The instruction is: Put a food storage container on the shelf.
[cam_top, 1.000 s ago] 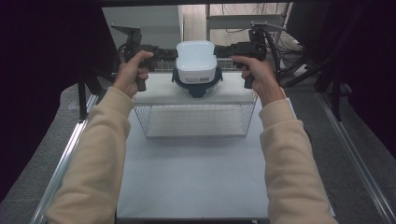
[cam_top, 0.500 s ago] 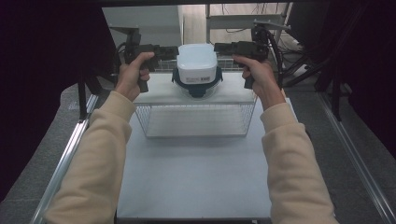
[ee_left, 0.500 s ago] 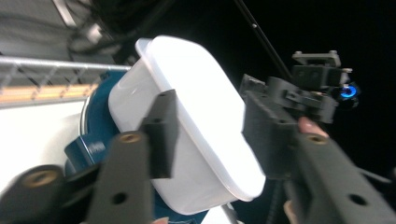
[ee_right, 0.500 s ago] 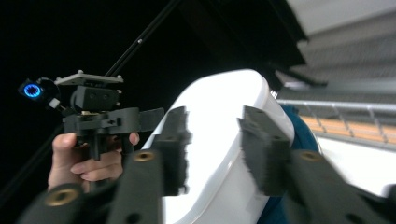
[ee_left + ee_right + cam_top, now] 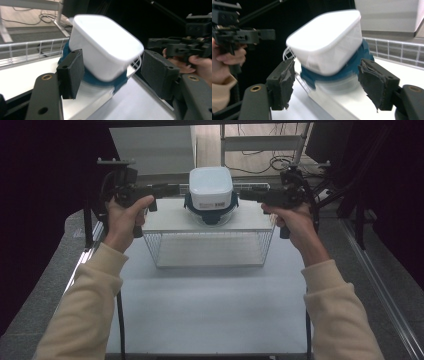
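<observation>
We are holding both claws open, jaws having just been widening: left gripper [image 5: 172,190] and right gripper [image 5: 247,195] flanking the white container [image 5: 210,190] (blue-lidded, inverted), untouched, atop the wire rack [image 5: 165,222].

Your forearms enter from bottom of high view, cream sleeves, spread outward and forward. Your left hand [image 5: 122,217] grips left gripper [image 5: 175,190] level, jaws pointing inward toward centre. Your right hand [image 5: 295,217] grips right gripper [image 5: 245,195] level, jaws pointing inward, facing left one. Both grippers well apart. Left jaws just been opening, pads [image 5: 72,72] parted, pressing on nothing. Right jaws just been opening, pads [image 5: 282,83] parted, worn, likewise free.
</observation>
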Demonstrator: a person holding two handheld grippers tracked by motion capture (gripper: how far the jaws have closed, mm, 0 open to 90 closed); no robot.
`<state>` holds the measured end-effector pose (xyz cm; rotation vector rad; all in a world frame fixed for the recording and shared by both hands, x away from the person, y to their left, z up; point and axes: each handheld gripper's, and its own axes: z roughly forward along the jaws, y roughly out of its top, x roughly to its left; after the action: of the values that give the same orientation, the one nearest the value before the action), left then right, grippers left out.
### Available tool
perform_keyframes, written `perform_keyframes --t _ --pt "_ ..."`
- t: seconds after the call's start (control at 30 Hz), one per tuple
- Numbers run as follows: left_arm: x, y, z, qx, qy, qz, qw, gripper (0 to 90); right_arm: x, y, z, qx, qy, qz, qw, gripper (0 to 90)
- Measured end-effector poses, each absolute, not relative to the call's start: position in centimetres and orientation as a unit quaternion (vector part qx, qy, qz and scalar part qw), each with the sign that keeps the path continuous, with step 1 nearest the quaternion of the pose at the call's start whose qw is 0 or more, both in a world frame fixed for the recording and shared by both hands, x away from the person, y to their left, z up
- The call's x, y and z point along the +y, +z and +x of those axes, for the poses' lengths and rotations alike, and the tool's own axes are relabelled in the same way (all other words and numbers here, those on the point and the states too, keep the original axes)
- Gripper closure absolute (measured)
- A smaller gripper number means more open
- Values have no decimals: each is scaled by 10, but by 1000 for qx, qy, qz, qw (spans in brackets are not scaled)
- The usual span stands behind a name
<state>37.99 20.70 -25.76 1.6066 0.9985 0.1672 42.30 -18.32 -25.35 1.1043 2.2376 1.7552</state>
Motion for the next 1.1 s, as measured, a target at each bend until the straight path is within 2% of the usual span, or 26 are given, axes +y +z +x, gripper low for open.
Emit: perform_keyframes --t 0.13,0.27,0.4,0.77,1.1 --pt "208 -274 357 421 83 702 568 329 -192 -269 401 749 563 342 64 256" --pt "210 -298 333 420 101 716 548 321 -202 -287 382 756 556 334 89 249" --pt "213 -321 320 428 97 721 536 315 -211 -309 364 761 553 323 98 249" --pt "216 -376 291 435 100 733 514 306 -223 -358 336 774 535 319 111 249" --pt "208 -421 269 444 100 752 477 249 -236 -405 315 782 507 349 99 248"
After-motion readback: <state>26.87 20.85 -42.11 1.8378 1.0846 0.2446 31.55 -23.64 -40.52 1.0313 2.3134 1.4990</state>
